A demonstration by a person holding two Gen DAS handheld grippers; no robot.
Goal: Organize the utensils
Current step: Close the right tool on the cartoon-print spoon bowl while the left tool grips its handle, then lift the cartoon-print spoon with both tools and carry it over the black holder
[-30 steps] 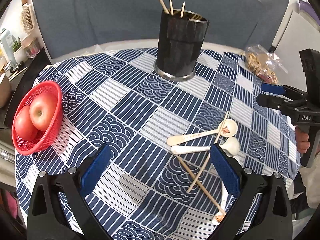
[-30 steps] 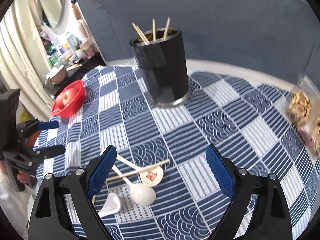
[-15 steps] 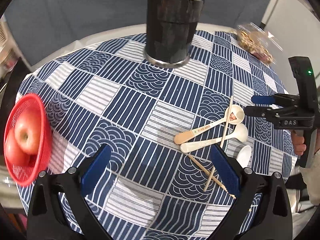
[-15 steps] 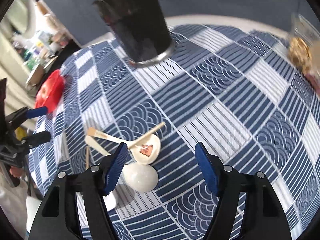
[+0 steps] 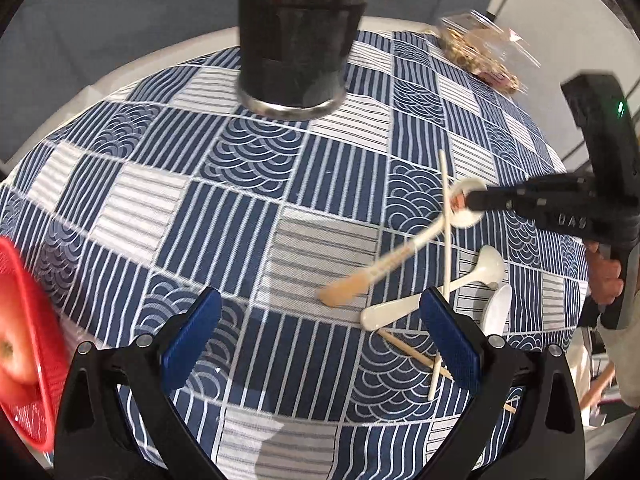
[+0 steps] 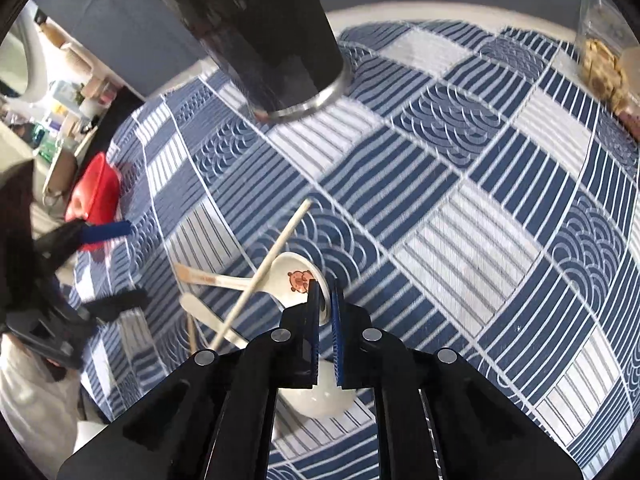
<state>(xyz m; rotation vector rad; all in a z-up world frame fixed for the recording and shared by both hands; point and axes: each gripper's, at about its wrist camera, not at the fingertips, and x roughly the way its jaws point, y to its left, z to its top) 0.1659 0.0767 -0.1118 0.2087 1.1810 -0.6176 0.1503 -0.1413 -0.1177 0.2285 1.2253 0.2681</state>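
My right gripper (image 6: 324, 300) is shut on the rim of a white spoon with a bear picture (image 6: 294, 276). The left wrist view shows the same grip, right gripper (image 5: 474, 200) on the bear spoon (image 5: 464, 220). A pale chopstick (image 6: 272, 260) lies across that spoon's handle. Two plain white spoons (image 5: 476, 276) (image 5: 498, 308) and another chopstick (image 5: 412, 350) lie close by. My left gripper (image 5: 318, 308) hangs open over the cloth beside the spoon handle's end, holding nothing. The black utensil holder (image 5: 296, 40) (image 6: 264, 32) stands at the far side.
A red basket with apples (image 5: 28, 320) (image 6: 98, 188) sits at the table's left edge. A clear snack bag (image 5: 480, 52) (image 6: 604, 60) lies at the far right. The blue patterned tablecloth (image 5: 240, 220) covers the round table. A person's hand (image 5: 604, 276) holds the right gripper.
Both grippers came down closer to the table and rolled. The right gripper's jaws went from wide open to closed on the bear spoon's rim. The left gripper stayed open.
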